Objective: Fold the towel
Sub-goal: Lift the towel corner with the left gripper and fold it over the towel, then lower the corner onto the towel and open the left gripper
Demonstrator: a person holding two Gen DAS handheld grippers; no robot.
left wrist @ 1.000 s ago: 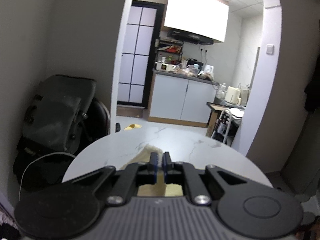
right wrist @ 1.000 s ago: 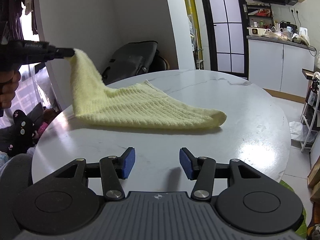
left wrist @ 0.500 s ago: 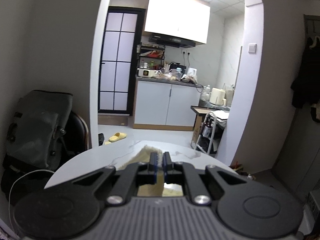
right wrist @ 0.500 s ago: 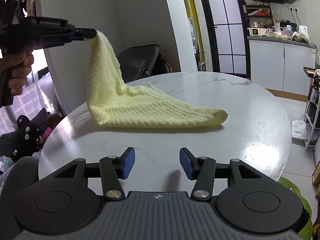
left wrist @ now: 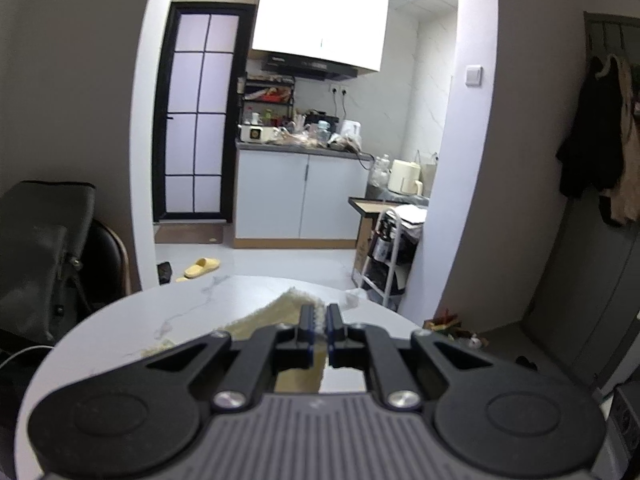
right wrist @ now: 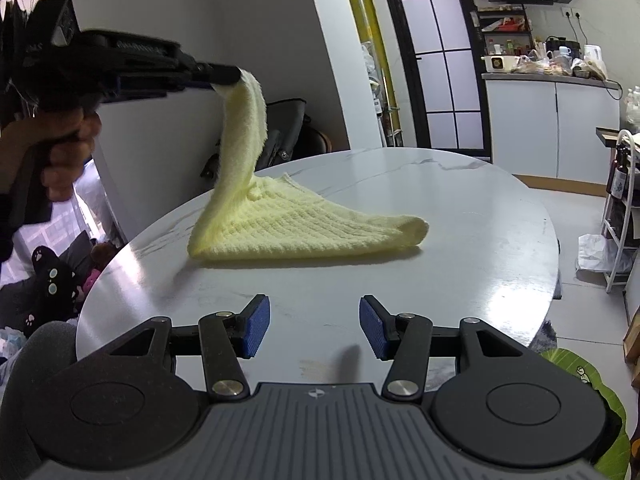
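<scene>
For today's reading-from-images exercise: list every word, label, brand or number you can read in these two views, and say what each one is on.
None can be read.
Pale lettering on the left gripper body: blurred.
Bottle labels on the side rack: too small.
Small emblem on the right gripper housing: a symbol, no text.

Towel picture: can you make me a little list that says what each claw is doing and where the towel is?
towel: pale yellow, one corner lifted, the rest lying on the table
table: white marble top
left claw: shut on the towel's raised corner, high above the table
hand: grips the left claw's handle
right claw: open, empty, low over the near edge of the table
towel and right claw: apart, bare table between them
fold: not finished yet
</scene>
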